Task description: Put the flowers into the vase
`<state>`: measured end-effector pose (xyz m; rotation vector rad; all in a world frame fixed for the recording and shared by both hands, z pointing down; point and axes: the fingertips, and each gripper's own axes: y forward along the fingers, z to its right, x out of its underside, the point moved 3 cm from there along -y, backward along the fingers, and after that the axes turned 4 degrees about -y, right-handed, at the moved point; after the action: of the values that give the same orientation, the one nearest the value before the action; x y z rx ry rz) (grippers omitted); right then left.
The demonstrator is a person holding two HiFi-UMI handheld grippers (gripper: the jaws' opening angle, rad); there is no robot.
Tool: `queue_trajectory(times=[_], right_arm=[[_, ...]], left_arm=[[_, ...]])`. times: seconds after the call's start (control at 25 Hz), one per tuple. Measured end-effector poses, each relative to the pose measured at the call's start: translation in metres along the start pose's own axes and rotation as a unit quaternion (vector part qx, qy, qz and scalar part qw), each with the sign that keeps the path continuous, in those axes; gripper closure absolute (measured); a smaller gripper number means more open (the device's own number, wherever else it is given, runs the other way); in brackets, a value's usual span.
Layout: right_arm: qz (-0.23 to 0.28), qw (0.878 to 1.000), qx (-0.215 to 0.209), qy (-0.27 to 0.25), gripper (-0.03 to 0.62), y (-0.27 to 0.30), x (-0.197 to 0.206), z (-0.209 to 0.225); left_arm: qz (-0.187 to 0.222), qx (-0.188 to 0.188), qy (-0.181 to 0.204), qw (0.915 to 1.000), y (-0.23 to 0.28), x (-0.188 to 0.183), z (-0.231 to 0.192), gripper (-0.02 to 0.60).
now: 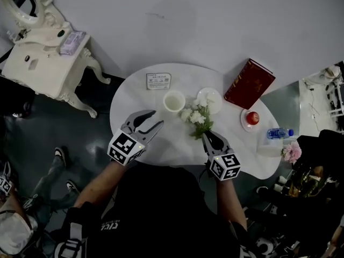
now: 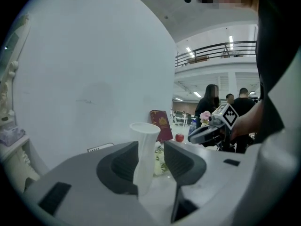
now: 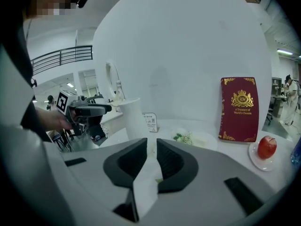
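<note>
A white backdrop wall rises behind the rounded white tabletop on a dark floor. An ornate cream dressing table with a mirror stands at the left. Strip lights shine above a balcony railing.

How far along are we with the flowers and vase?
Done: the right gripper is shut on the wrapped white flower bunch. In hand: the open left gripper faces the empty tall white vase without touching it. Left: getting the stems into the vase and releasing.
</note>
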<state>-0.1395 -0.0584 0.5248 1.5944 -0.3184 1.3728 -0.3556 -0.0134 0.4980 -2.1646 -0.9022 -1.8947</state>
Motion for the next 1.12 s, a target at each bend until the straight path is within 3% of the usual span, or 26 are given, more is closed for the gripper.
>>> queue_trajectory(times=[0.28,0.56,0.8,1.12], right_arm=[[-0.022,1.000,-0.020,0.008,0.529,0.004,0.013,0.022],[-0.042,0.998,-0.037,0.016,0.430,0.011,0.021,0.042],[-0.106,0.994,-0.033,0.002,0.346,0.020,0.041,0.051],[-0.158,0.987,-0.031,0.011,0.262,0.039,0.061,0.059]], left_arm=[[-0.009,-0.021,0.011,0.9997,0.023,0.002,-0.007,0.341],[-0.024,-0.030,0.012,0.9992,0.044,-0.005,-0.010,0.292],[-0.033,-0.001,0.017,0.9993,0.059,-0.003,-0.017,0.243],[-0.037,0.030,0.032,0.9983,0.072,0.006,-0.027,0.232]])
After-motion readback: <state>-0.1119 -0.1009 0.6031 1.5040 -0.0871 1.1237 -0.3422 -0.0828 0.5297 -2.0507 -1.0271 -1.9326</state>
